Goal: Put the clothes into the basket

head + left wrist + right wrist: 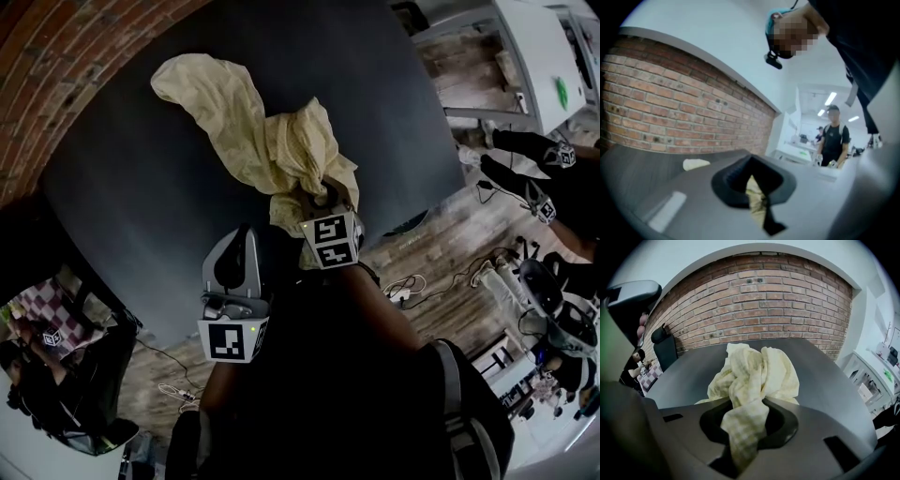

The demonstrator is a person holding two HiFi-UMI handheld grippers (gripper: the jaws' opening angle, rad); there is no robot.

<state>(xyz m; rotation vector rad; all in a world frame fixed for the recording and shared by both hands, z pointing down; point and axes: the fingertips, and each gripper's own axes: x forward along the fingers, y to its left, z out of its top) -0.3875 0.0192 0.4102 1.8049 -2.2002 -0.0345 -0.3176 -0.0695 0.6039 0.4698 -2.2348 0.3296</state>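
Right gripper (740,464): jaws clamped on pale yellow checked cloth (754,376).
Left gripper (765,218): jaws pinch a strip.
Below: dark grey counter (829,380).

A lab or workshop: brick wall (759,301), floor cables (410,288), white cabinet (536,58).

In the head view, bunched yellow cloth (272,150) hides the jaws of the right claw (317,199).

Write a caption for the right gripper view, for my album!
Right tongs shut on a crumpled pale yellow cloth, bunched over a dark grey table before a red brick wall.
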